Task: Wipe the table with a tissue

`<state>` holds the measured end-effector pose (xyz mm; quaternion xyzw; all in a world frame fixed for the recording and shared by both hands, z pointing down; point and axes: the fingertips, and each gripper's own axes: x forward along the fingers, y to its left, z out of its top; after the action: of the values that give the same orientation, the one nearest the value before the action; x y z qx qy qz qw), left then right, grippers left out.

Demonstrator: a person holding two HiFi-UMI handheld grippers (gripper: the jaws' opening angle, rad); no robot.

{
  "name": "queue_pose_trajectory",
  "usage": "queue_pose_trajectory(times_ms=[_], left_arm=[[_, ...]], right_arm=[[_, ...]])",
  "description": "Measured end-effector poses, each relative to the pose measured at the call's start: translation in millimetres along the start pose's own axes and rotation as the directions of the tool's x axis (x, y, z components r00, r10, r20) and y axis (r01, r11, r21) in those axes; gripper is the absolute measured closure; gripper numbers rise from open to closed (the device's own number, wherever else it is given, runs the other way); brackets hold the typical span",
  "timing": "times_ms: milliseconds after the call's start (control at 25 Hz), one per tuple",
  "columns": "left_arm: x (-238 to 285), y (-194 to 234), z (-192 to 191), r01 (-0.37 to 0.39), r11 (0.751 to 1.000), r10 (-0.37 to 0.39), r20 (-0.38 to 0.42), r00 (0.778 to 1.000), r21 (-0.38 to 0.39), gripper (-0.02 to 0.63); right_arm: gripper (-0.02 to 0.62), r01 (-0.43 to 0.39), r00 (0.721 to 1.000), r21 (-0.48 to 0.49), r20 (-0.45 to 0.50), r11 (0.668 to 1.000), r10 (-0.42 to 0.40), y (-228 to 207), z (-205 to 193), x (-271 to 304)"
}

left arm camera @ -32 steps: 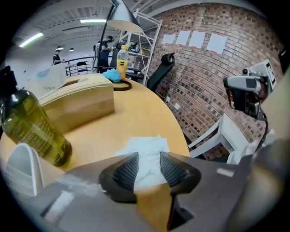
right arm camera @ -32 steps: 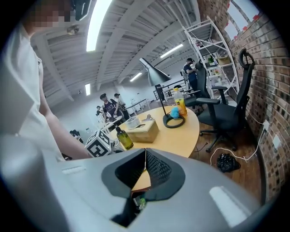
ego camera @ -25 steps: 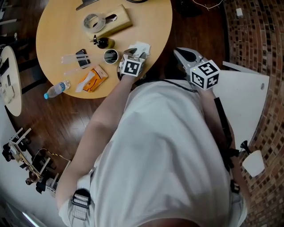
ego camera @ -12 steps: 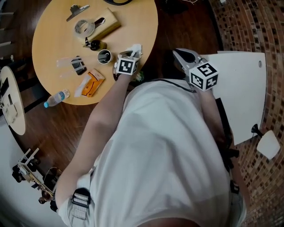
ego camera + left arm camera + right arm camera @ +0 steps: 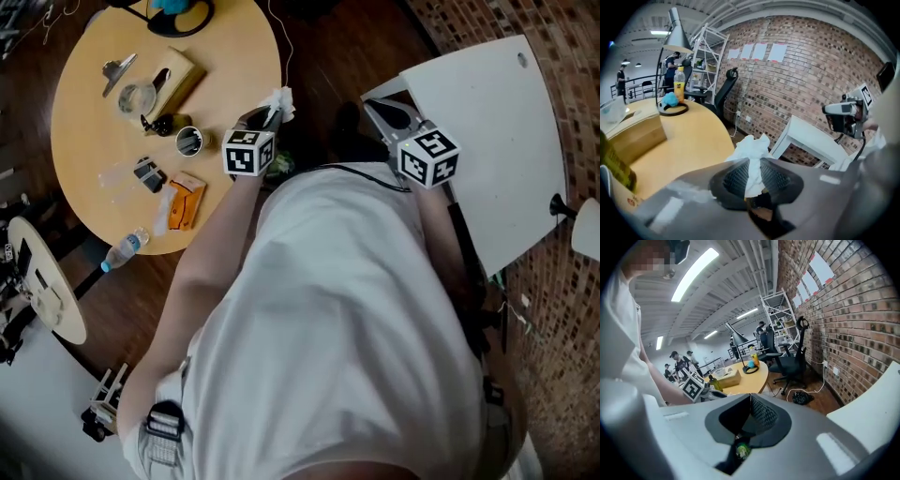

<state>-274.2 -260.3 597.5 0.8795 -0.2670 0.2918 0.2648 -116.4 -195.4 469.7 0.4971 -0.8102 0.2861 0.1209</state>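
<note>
The tissue (image 5: pixel 280 101), a crumpled white wad, is pinched in the left gripper (image 5: pixel 265 117), whose jaws have just been closing and now press on it from both sides, a strip of the paper running down between the ribbed pads and the rest bunching out past the tips. In the head view the tissue sits at the rim of the round wooden table (image 5: pixel 84 112), at about three o'clock of the tabletop; whether it touches the wood cannot be told. The right gripper (image 5: pixel 380 111) is at three o'clock of the left one, well apart from it, above the dark floor, with the corner of a white board (image 5: pixel 497 141) just beside it at two o'clock. In the right gripper view its jaws stand together with nothing between them. On the table a cardboard box (image 5: pixel 173 80) lies near twelve o'clock, a small round tin (image 5: pixel 188 141) at four o'clock of the centre, an orange packet (image 5: pixel 187 199) toward five o'clock, and a water bottle (image 5: pixel 124 249) lies on its side at the seven o'clock edge.
</note>
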Motion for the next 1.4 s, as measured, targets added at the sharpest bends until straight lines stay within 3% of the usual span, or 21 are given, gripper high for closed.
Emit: queue_pose_trajectory(times_ms=[200,440,720,920,1080,1400], left_arm=[[15,-50,19,0.125,0.988,-0.126,0.000,0.992,0.089,0.529],[34,-114,30,0.274,0.949,-0.272,-0.036,0.962,0.153,0.529],[65,-202,44,0.460,0.867,-0.457,-0.060,0.887,0.193,0.529],[87,-279,51,0.524,0.813,-0.518,-0.096,0.850,0.253,0.529],[107,-330,58,0.554,0.785,-0.543,-0.123,0.831,0.277,0.529],[147,-403,64,0.566,0.789,-0.551,-0.134,0.824,0.238,0.529]], right_arm=[[0.586,0.076,0.996,0.039,0.044,0.996,-0.078,-16,-2,-23],[0.586,0.155,0.983,0.101,0.081,0.983,-0.164,-37,-21,-63],[0.586,0.269,0.946,0.194,0.130,0.943,-0.297,-69,-56,-138],[0.586,0.318,0.919,0.269,0.148,0.909,-0.365,-95,-88,-200],[0.586,0.341,0.898,0.315,0.169,0.886,-0.406,-124,-104,-248],[0.586,0.365,0.870,0.367,0.191,0.855,-0.454,-172,-134,-327]])
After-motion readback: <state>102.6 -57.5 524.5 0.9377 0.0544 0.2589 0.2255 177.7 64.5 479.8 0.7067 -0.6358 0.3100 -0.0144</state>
